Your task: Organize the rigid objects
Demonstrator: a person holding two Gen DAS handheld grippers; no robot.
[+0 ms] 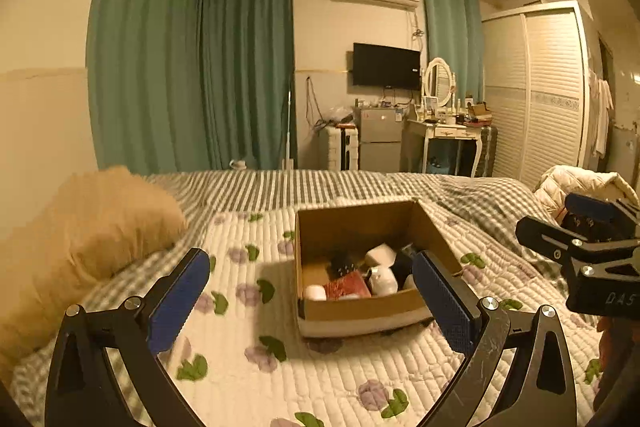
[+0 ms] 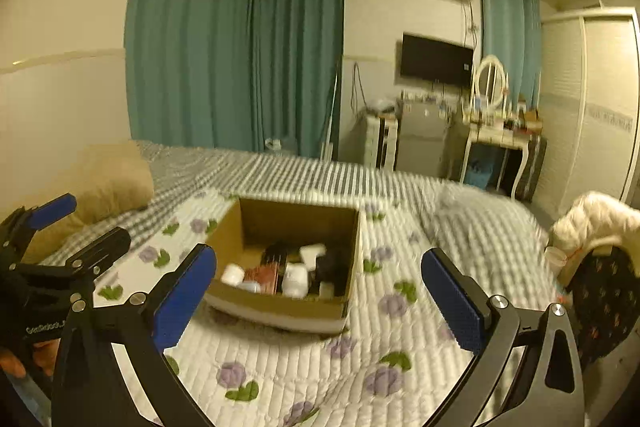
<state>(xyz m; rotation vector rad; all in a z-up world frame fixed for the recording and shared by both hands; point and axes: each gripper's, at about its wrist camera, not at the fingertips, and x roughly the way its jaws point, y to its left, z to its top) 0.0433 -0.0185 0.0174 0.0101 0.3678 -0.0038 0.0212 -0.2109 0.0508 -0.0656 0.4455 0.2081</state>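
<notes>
An open cardboard box (image 1: 352,223) sits on the bed's floral quilt (image 1: 248,331). Inside lie several small items: white jars (image 1: 382,254), a red packet (image 1: 347,286) and black objects (image 1: 340,265). The box also shows in the right wrist view (image 2: 296,217) with the same items (image 2: 294,277). My left gripper (image 1: 310,299) is open and empty, held above the quilt in front of the box. My right gripper (image 2: 318,293) is open and empty, also in front of the box. Each gripper shows at the edge of the other's view (image 1: 580,227) (image 2: 64,223).
A tan pillow (image 1: 84,227) lies at the left of the bed. A white jacket (image 1: 580,183) and a dark patterned cloth (image 2: 604,299) sit at the right edge. Behind the bed are green curtains, a small fridge (image 1: 380,139), a dressing table (image 1: 448,131) and a wardrobe.
</notes>
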